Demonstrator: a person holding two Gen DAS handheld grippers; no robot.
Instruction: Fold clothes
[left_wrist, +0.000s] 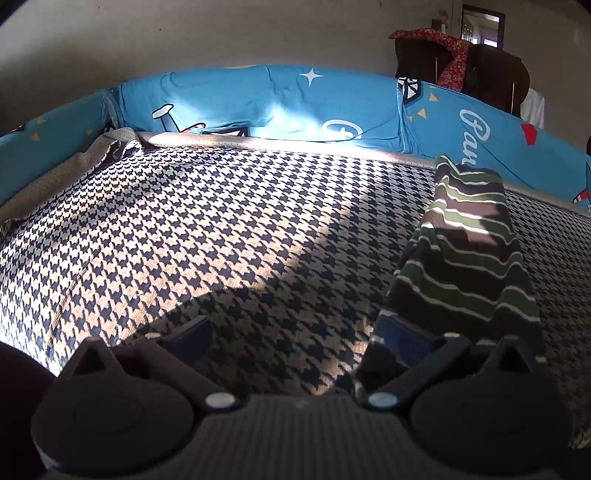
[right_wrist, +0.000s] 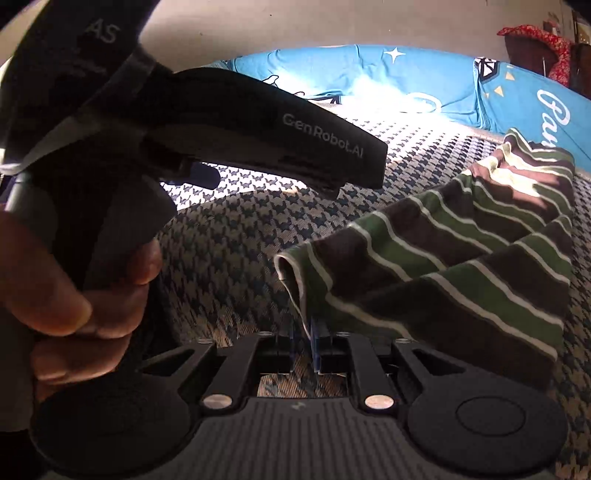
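A brown and green striped garment (left_wrist: 469, 236) with thin white lines lies in a long strip on the houndstooth bed cover (left_wrist: 221, 229). In the left wrist view it runs along the right side, and its near end rests against the right finger. My left gripper (left_wrist: 291, 328) is open wide over bare cover, with nothing between its pads. In the right wrist view my right gripper (right_wrist: 306, 334) is shut on the near hem of the striped garment (right_wrist: 461, 254), which rises from the jaws and stretches away to the right. The left gripper's black housing (right_wrist: 321, 136) hangs at upper left, held by a hand (right_wrist: 74, 295).
Blue printed cushions (left_wrist: 280, 107) line the far edge of the bed. A grey dotted cloth (left_wrist: 110, 147) is bunched at the back left corner. Behind the cushions, a red floral cloth (left_wrist: 443, 55) hangs over a dark chair. Sunlight falls across the middle of the cover.
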